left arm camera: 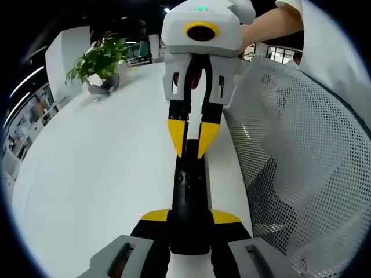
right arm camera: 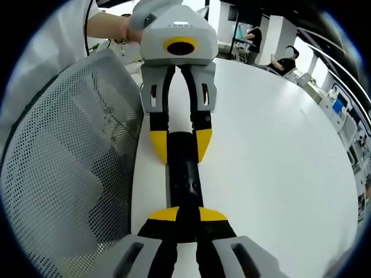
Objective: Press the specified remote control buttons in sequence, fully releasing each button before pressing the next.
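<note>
Left gripper view: plant [left arm camera: 99, 59] (potted) beyond gripper-held remote [left arm camera: 189, 202].

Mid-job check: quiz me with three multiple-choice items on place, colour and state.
1. Where does the plant stand?
A. on the table
B. on the mesh chair
C. on the floor

2. What colour are the jaw tips?
A. red
B. yellow
C. blue

3. What is the left gripper doing?
A. open above the table
B. shut on the plant
C. shut on the remote

Answers:
1 A: the plant sits on the far part of the white table.
2 B: the fingertips of the right gripper are yellow, as are the left's.
3 C: the left gripper has its jaws against both sides of the black remote.
</note>
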A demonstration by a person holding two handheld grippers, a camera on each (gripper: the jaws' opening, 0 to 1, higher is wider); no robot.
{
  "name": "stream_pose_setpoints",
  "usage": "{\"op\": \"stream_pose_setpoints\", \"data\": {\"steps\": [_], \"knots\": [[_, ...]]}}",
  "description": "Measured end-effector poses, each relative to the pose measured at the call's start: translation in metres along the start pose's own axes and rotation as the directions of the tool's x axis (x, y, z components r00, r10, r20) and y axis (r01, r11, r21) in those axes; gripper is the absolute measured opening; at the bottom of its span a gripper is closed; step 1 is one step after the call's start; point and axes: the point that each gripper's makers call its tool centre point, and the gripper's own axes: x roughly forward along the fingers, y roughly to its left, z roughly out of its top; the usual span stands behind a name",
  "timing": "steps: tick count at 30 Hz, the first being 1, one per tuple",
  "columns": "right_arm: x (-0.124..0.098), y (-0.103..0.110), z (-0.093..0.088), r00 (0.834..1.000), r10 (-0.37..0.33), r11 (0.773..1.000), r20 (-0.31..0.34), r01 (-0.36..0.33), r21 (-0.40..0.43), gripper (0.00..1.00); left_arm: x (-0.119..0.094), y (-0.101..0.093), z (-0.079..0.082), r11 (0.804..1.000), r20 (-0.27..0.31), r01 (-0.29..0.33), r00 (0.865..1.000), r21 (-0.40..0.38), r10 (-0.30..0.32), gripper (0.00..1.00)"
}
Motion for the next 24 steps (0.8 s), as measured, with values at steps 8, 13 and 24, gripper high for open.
{"op": "stream_pose_setpoints", "data": {"steps": [8, 13, 24], "knots": [[0.0033, 0.0019, 0.0009, 0.994, 0.017, 0.998, -0.111, -0.024, -0.06, 0.08, 0.0, -0.0003, 0.0001, 1.0, 0.005, 0.0, 1.0, -0.004, 0.0, 0.24], [0.0049, 0.0012, 0.0008, 0.986, 0.039, 0.998, -0.163, -0.046, -0.036, 0.08, 0.0003, -0.0002, 0.0, 1.0, 0.011, -0.003, 1.0, -0.009, 0.003, 0.24], [0.0019, 0.0008, -0.0003, 0.998, 0.022, 1.0, -0.058, -0.023, -0.018, 0.08, 0.0006, -0.0004, 0.0005, 1.0, 0.017, 0.001, 1.0, -0.006, -0.001, 0.24]]}}
